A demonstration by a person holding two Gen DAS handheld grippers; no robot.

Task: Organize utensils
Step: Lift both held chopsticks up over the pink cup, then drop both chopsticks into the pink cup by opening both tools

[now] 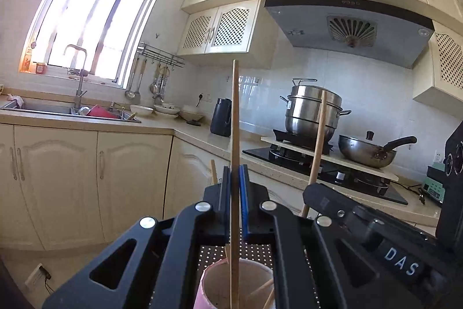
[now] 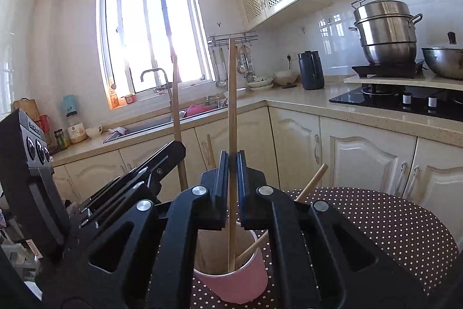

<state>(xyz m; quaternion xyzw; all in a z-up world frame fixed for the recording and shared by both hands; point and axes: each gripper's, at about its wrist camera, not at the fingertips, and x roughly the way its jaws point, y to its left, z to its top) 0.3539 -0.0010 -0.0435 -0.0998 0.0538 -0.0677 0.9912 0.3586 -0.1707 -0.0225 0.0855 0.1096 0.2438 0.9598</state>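
A pink cup [image 1: 212, 290] [image 2: 240, 284] stands on a brown polka-dot tablecloth [image 2: 376, 222], directly below both grippers. My left gripper [image 1: 235, 173] is shut on an upright wooden chopstick [image 1: 235, 112] whose lower end is inside the cup. My right gripper [image 2: 232, 158] is shut on another upright chopstick [image 2: 232, 94], its lower end also in the cup. The two grippers sit side by side: the right gripper's body [image 1: 341, 210] shows in the left wrist view, and the left gripper's body [image 2: 139, 178] in the right wrist view. A loose chopstick [image 2: 311, 183] leans in the cup.
An L-shaped kitchen counter [image 2: 303, 103] runs behind the table, with a sink [image 1: 66, 109], a black kettle [image 2: 311, 70], a stove [image 1: 332, 167] carrying a steel steamer pot [image 1: 312, 112] and a wok [image 1: 367, 152]. Cream cabinets [image 1: 72, 181] stand below.
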